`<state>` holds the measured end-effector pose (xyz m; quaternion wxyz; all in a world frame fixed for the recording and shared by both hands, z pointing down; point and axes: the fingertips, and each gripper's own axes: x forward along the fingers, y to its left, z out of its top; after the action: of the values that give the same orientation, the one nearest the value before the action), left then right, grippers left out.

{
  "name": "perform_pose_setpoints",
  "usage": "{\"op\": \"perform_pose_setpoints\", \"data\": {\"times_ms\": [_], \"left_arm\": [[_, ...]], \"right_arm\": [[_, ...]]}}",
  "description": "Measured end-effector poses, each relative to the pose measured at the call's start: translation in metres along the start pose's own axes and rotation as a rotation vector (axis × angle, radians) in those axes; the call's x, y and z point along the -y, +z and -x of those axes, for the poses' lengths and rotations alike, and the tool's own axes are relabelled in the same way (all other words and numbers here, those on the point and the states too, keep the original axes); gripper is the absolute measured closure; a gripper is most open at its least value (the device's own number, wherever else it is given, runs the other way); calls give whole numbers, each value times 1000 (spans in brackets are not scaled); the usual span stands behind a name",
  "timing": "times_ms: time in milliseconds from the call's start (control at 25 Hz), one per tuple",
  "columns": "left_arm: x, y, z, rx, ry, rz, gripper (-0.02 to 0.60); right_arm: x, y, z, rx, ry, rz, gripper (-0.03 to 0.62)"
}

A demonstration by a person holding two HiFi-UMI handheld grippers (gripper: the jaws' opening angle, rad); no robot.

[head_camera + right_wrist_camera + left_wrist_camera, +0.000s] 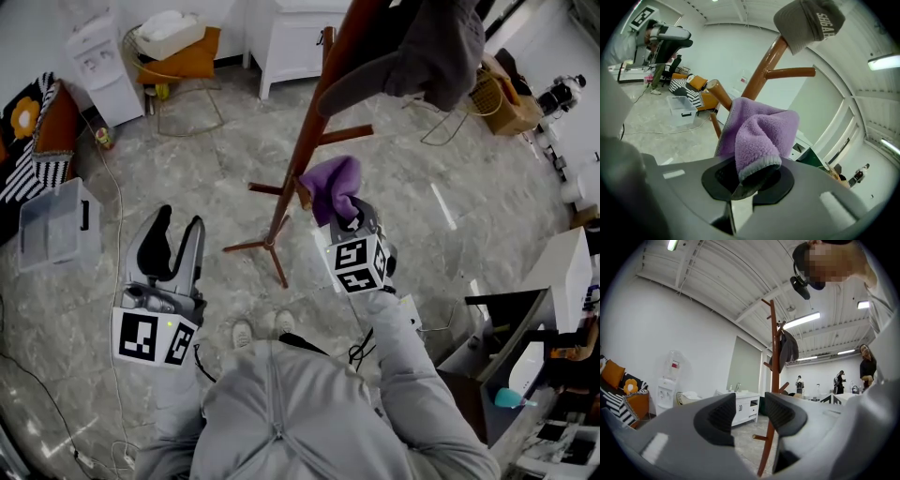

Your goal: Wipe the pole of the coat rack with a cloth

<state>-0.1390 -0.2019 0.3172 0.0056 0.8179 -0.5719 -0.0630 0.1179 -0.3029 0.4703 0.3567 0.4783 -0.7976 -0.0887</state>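
Cloth: purple fleece, soft, light, floppy, guessing it grips best bunched | right gripper clamped on its grey-hemmed fold, wad up against lower pole, contact unclear | left gripper jaws apart, nothing between | pole looks like stiff wood, rack probably tips if shoved

Left gripper is held low at the person's left side, pointing forward, jaws apart with nothing between them. Right gripper reaches further forward on an outstretched grey-sleeved arm, jaws closed on a bunched cloth
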Motion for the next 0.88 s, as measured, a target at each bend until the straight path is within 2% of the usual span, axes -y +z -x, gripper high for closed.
{"op": "perform_pose_setpoints", "data": {"times_ms": [200, 440, 560, 680, 760, 880], "left_arm": [[9, -3, -9, -6, -35, 0, 377], [21, -4, -22, 2, -83, 8, 376], [26, -1, -26, 12, -97, 11, 376], [26, 0, -26, 20, -101, 16, 377], [24, 0, -25, 25, -98, 20, 376], [17, 2, -22, 36, -85, 25, 376]], "right_arm": [[26, -14, 25, -18, -63, -43, 551], [82, -10, 78, 12, -218, -79, 551], [116, 25, 115, 97, -314, -63, 552], [136, 75, 147, 214, -386, 3, 553], [138, 113, 164, 277, -398, 64, 553], [133, 159, 175, 273, -443, 223, 553]]}}
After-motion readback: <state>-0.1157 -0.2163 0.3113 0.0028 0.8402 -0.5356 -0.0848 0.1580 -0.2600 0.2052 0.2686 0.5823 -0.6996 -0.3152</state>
